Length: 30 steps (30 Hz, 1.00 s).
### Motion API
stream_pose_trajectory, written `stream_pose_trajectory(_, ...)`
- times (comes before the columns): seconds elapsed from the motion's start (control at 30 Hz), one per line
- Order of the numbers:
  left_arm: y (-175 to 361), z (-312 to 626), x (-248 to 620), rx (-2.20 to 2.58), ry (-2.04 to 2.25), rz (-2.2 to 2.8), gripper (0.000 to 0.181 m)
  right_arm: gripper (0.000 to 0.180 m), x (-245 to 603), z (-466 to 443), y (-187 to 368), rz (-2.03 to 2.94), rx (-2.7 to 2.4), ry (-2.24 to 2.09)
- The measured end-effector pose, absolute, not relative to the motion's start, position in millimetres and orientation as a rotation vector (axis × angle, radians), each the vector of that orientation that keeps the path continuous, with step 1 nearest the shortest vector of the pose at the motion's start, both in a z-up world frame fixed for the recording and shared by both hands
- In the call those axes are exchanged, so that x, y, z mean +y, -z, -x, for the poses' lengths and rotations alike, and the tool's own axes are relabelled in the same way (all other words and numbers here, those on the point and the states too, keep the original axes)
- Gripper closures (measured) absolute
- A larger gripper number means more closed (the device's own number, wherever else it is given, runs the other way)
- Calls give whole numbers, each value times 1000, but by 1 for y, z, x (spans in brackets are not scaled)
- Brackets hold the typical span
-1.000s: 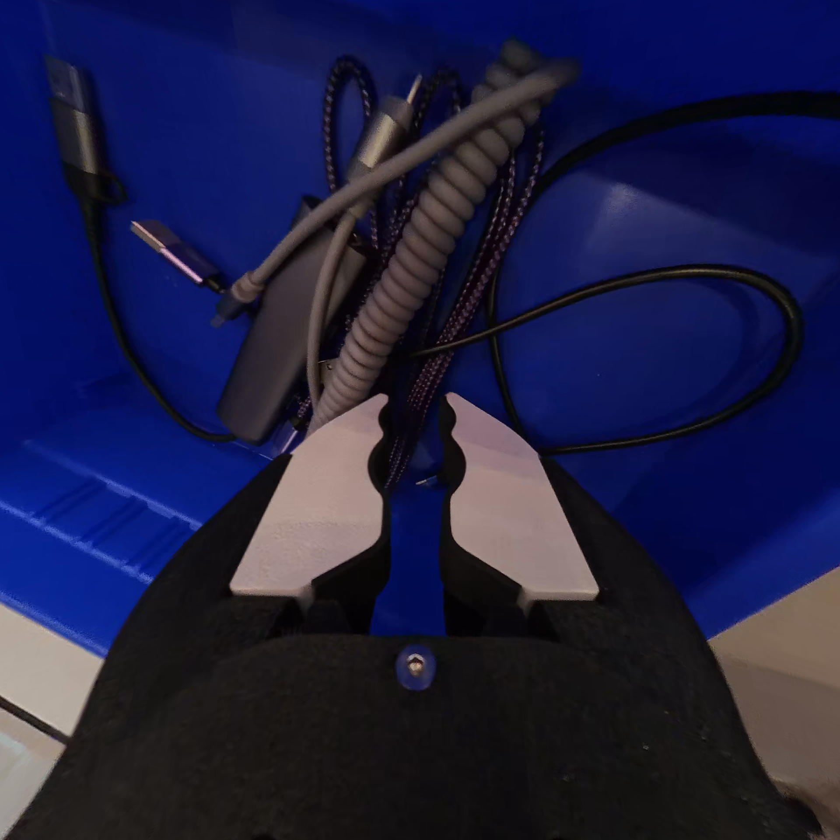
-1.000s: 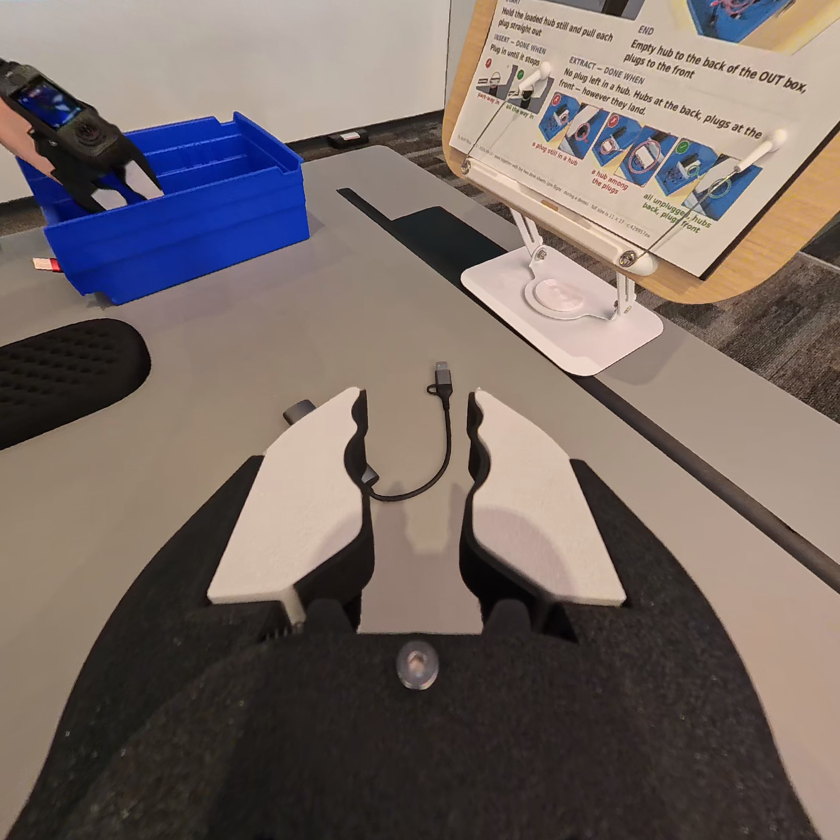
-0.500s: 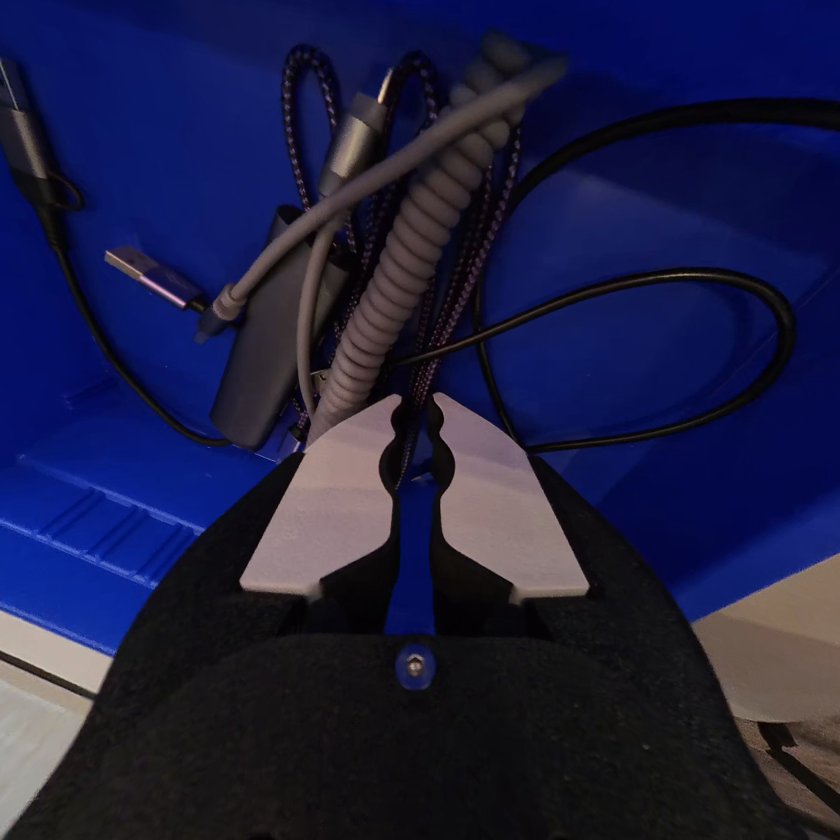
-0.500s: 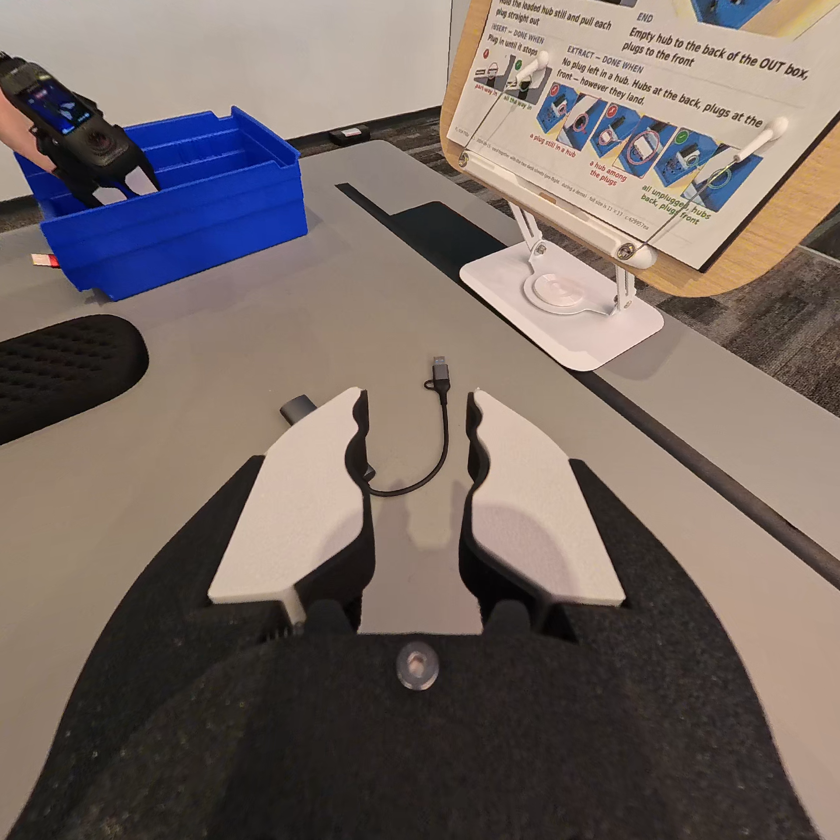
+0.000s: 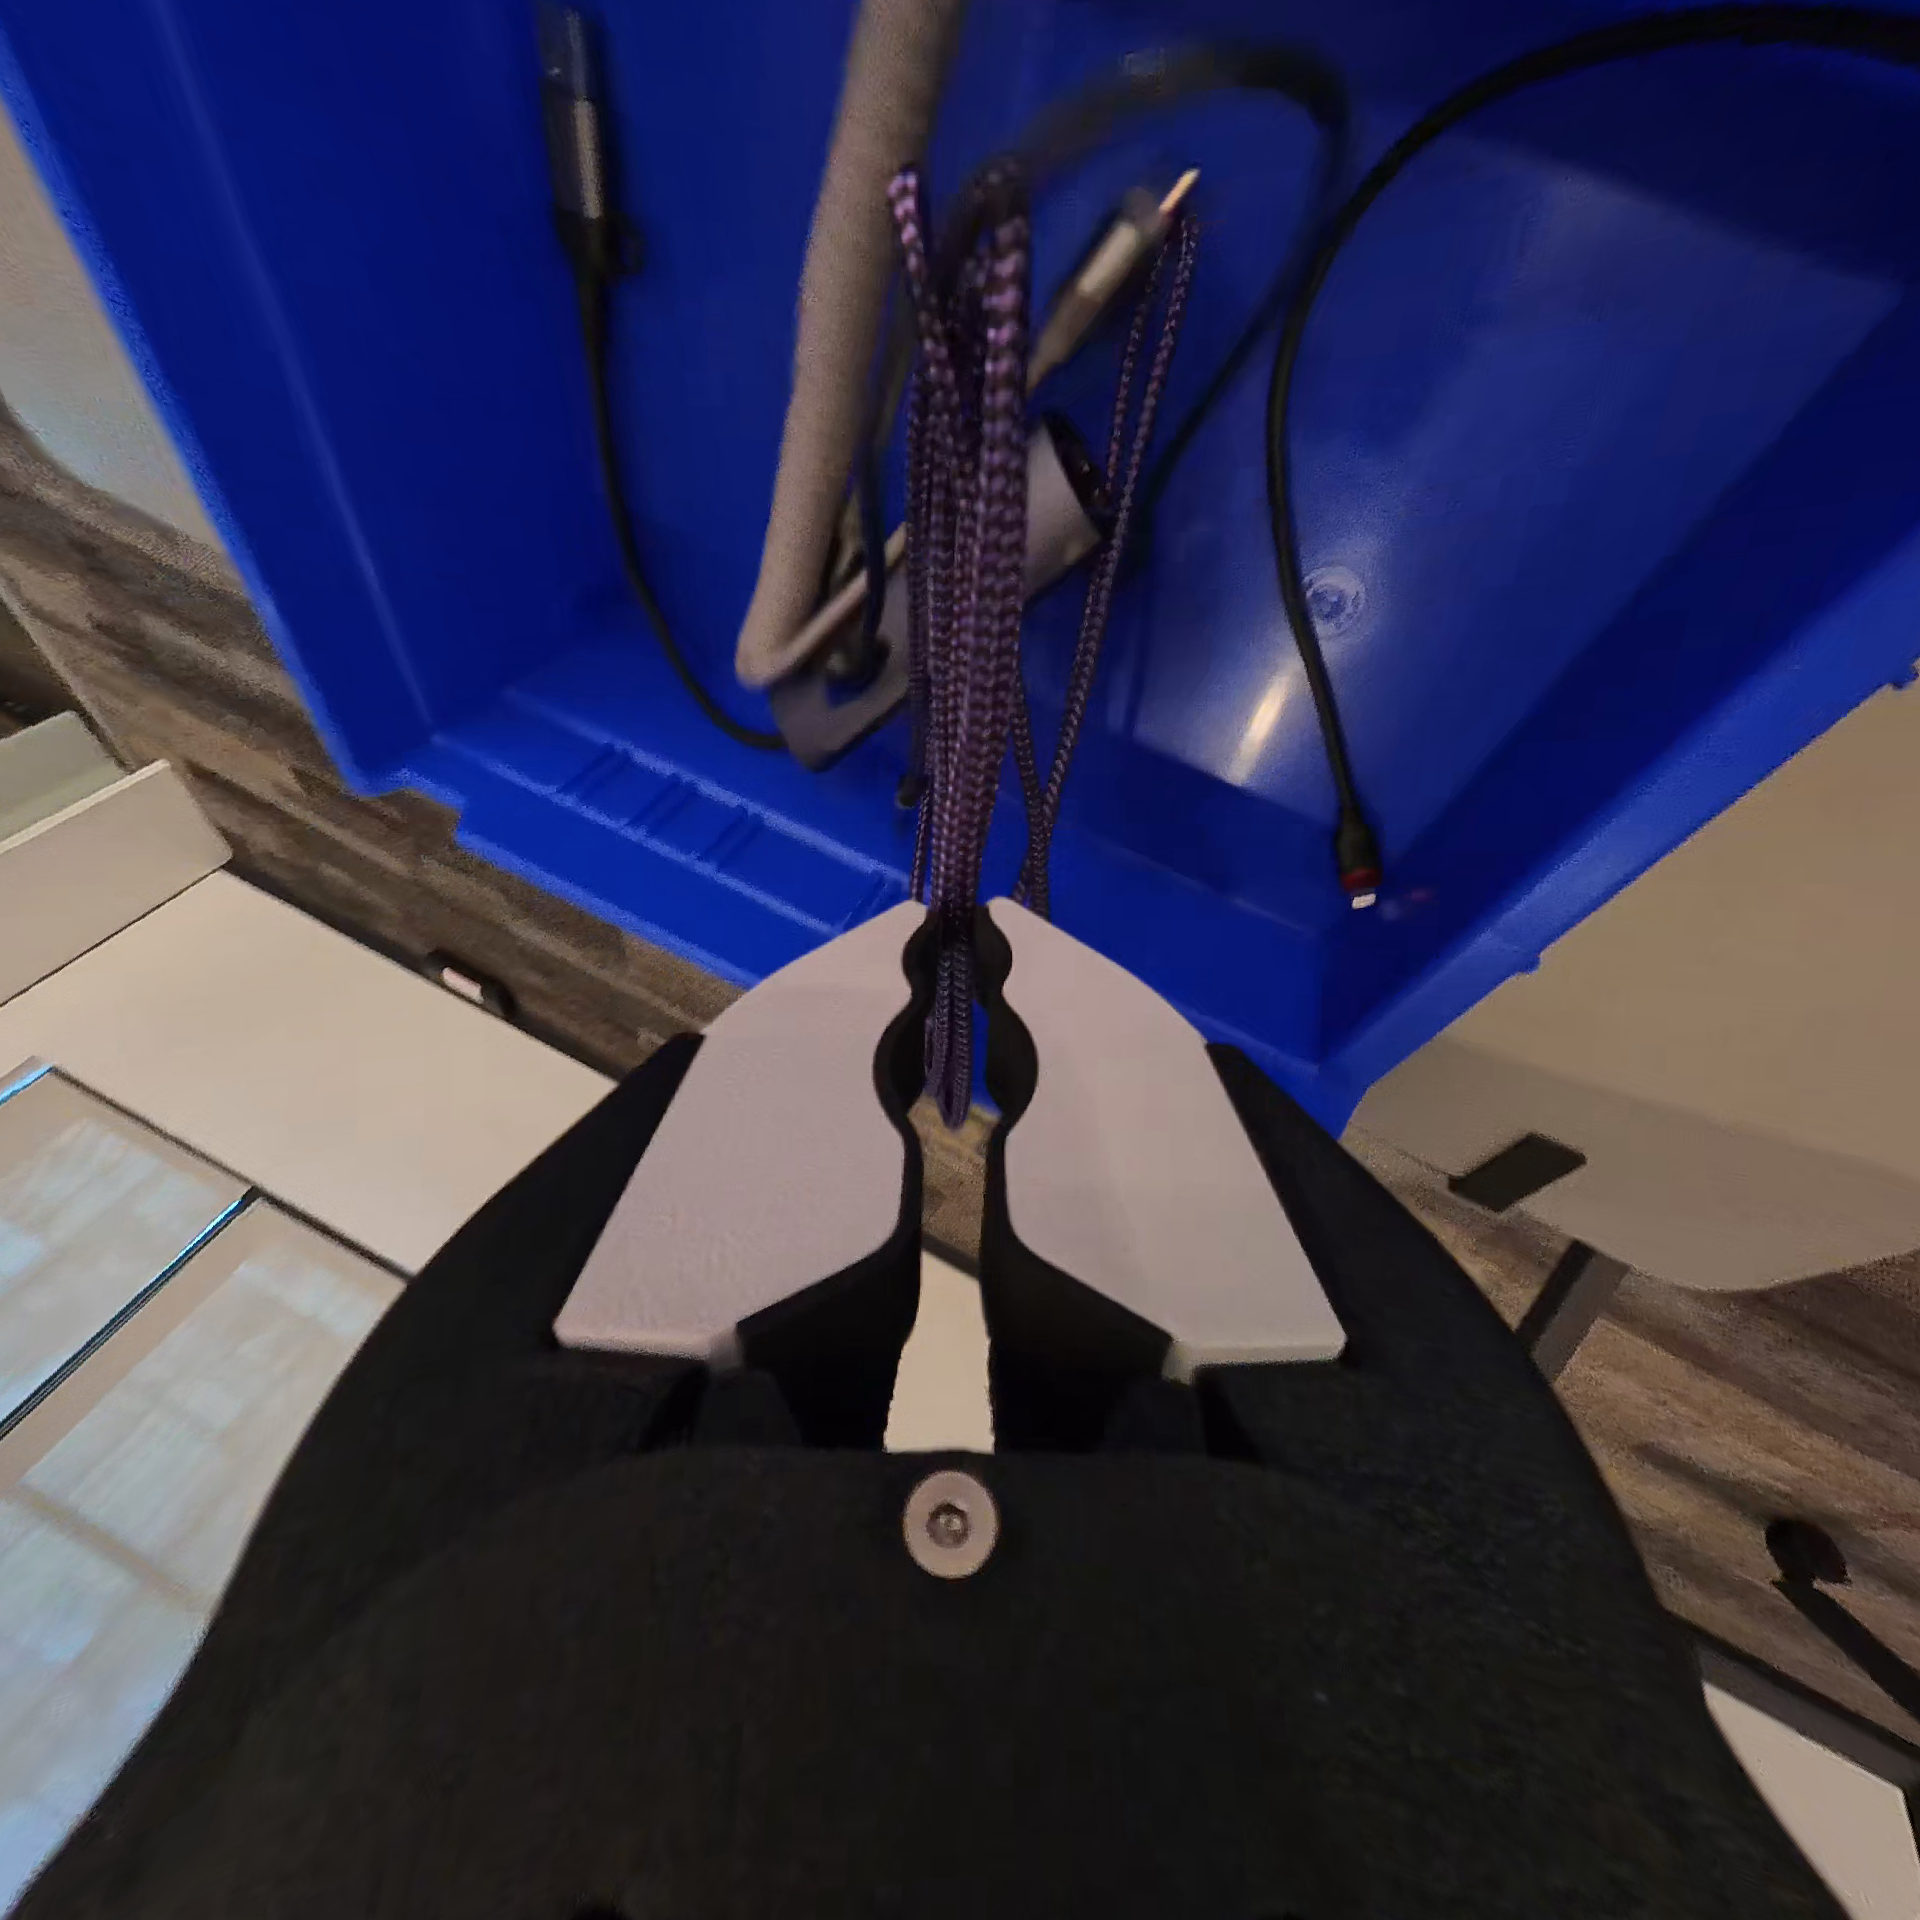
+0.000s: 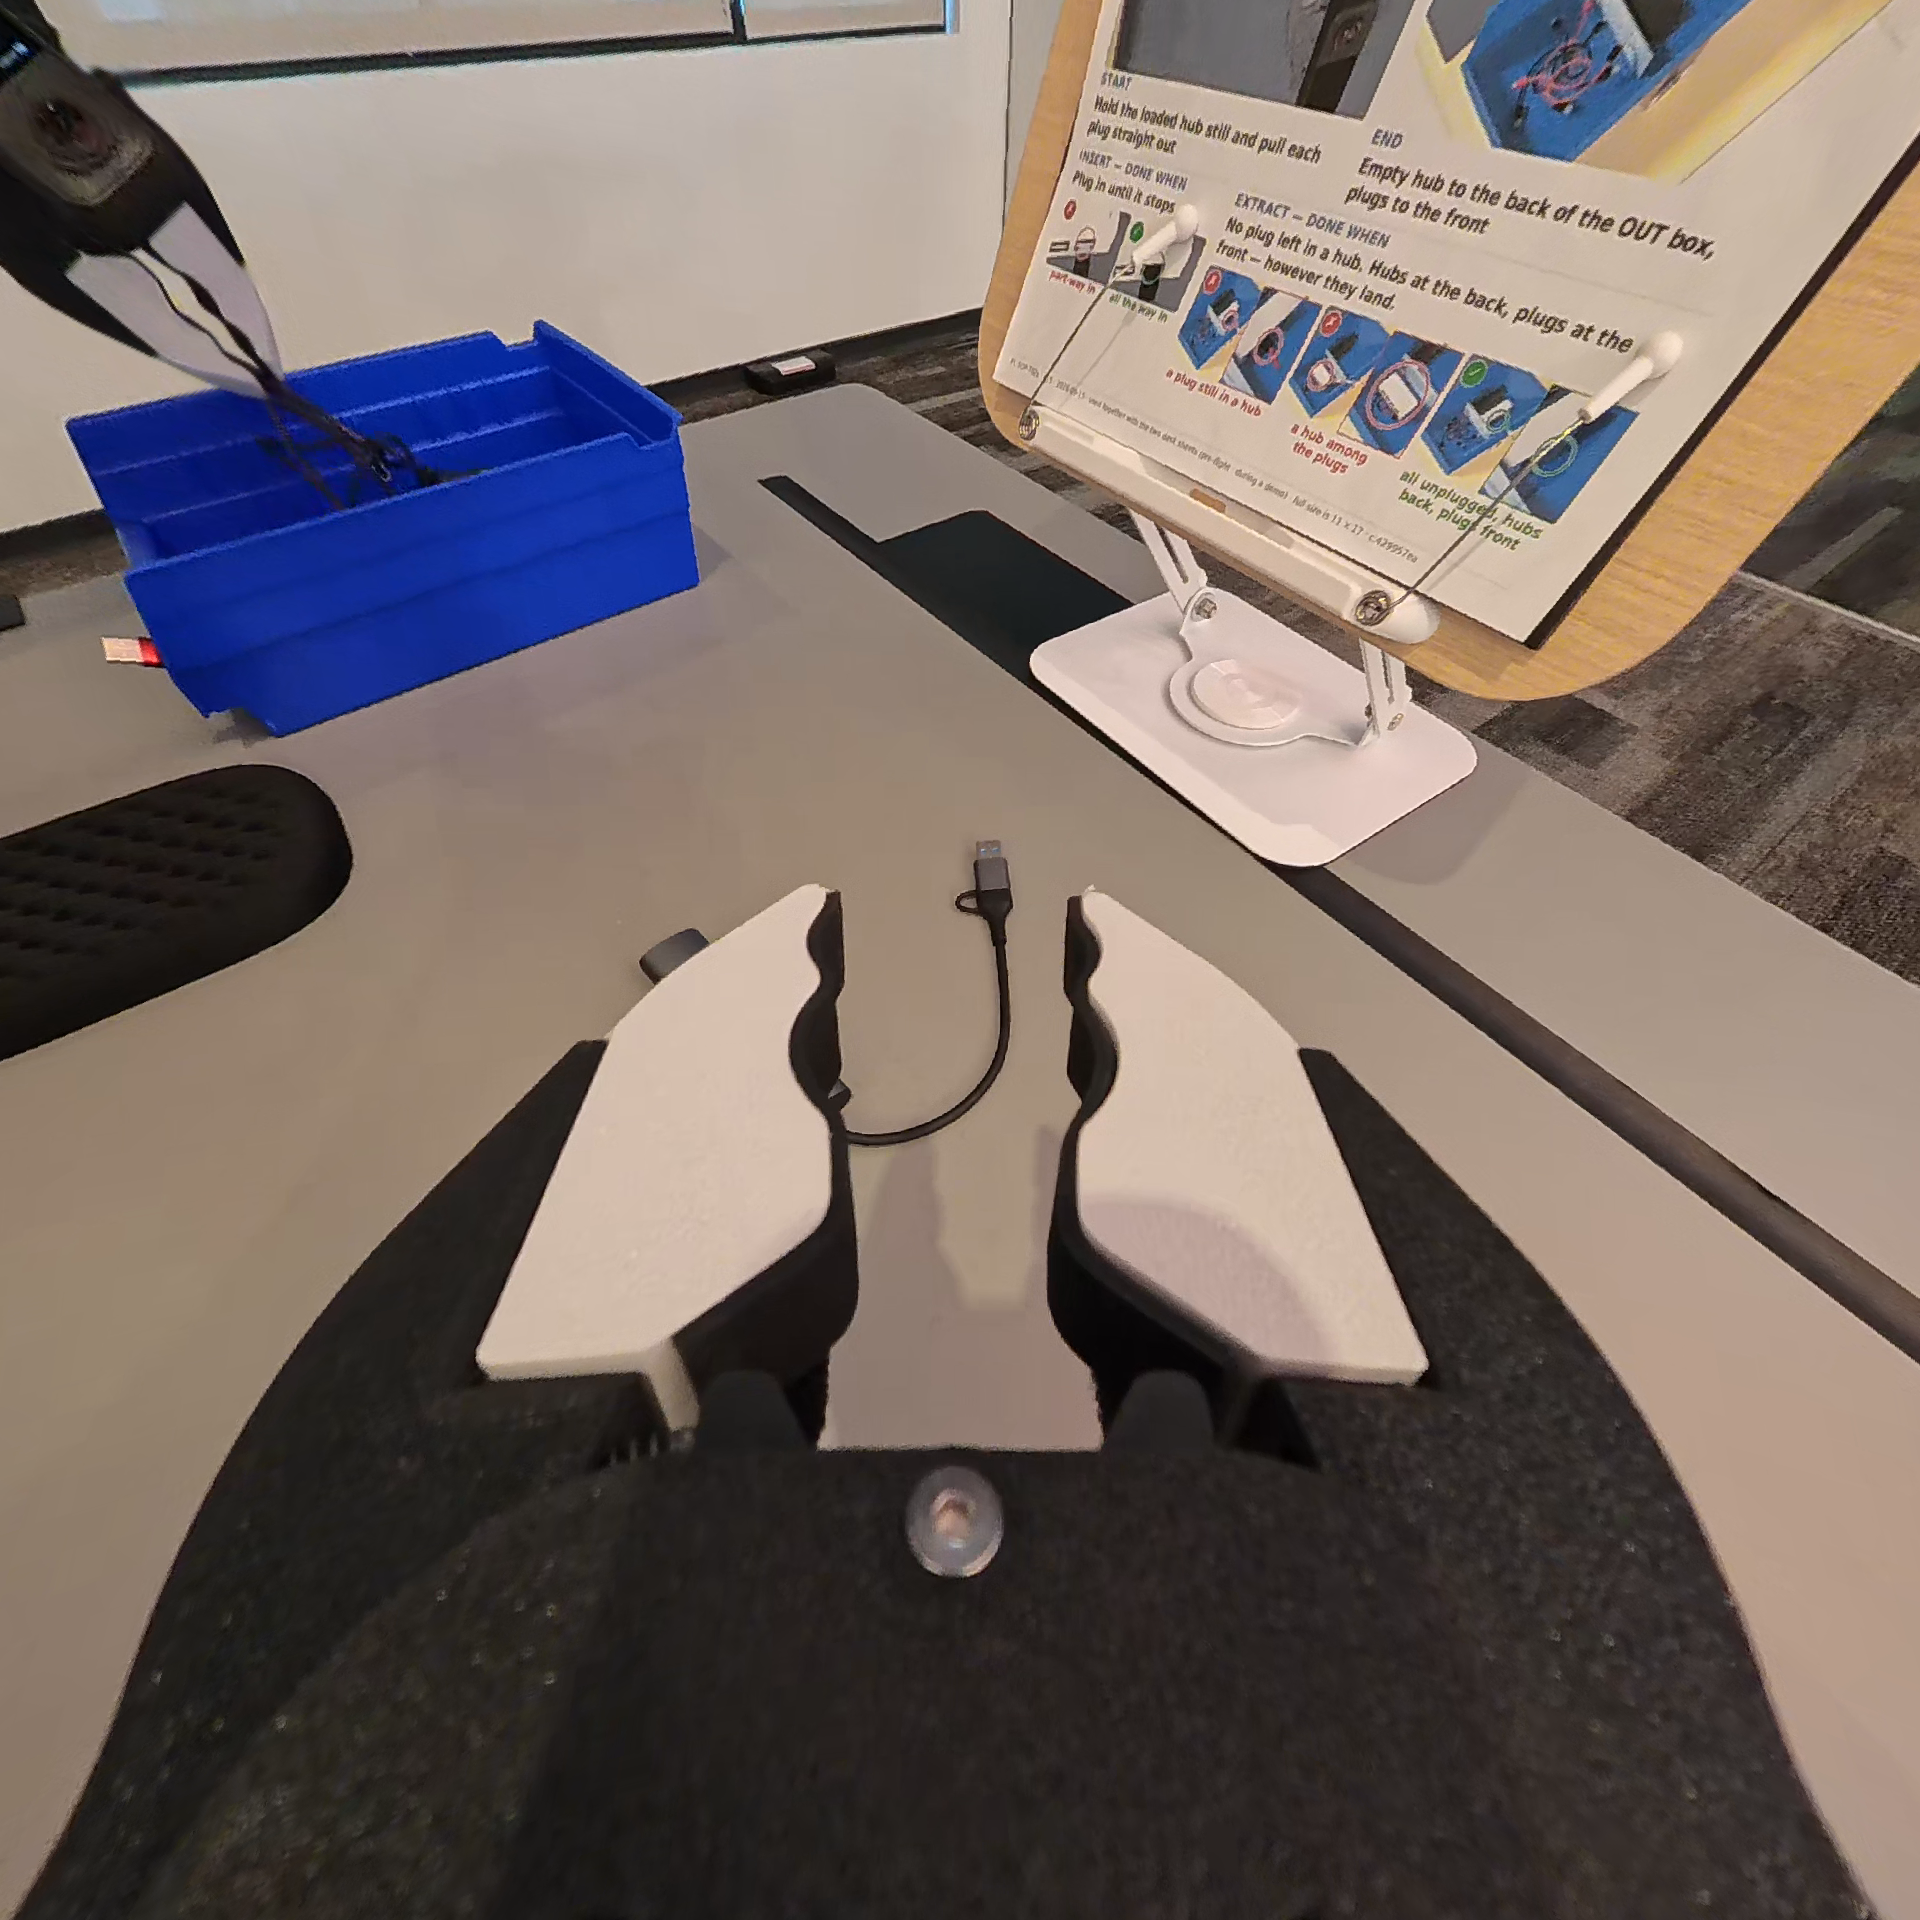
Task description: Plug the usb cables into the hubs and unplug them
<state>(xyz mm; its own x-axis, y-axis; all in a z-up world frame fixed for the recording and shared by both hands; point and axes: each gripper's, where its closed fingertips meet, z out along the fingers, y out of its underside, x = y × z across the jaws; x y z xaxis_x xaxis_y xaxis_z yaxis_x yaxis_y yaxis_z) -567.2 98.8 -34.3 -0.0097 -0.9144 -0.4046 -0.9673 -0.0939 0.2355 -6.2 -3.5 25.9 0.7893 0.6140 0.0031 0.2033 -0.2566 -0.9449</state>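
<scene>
The bin (image 6: 416, 582) is bright blue. The braided cable (image 5: 961, 582) is purple and black in a woven chevron pattern. The tongs (image 5: 953, 914) pinching it have pale grey-white fingers (image 5: 790, 1132) on a black body. One thin cable (image 5: 1299, 499) is plain black with a red-tipped plug. The hub (image 5: 831, 416) is flat grey. The tabletop (image 6: 727, 790) is matte grey, with a short black cable (image 6: 987, 1039) and a black dimpled pad (image 6: 145, 894).
</scene>
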Motion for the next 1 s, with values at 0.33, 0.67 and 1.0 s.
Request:
stream_pose_trajectory(0.33, -22, 557, 97, 1976, -816, 2065, 178, 140, -7, 0, -35, 1786, -600, -476)
stream_pose_trajectory(0.67, -96, 542, 93, 1850, -851, 1975, 178, 140, -10, -4, -42, 1761, -577, -506)
stream_pose_trajectory(1.0, -158, 459, 82, 1850, -774, 1768, 178, 140, -12, -4, -43, 1760, -570, -520)
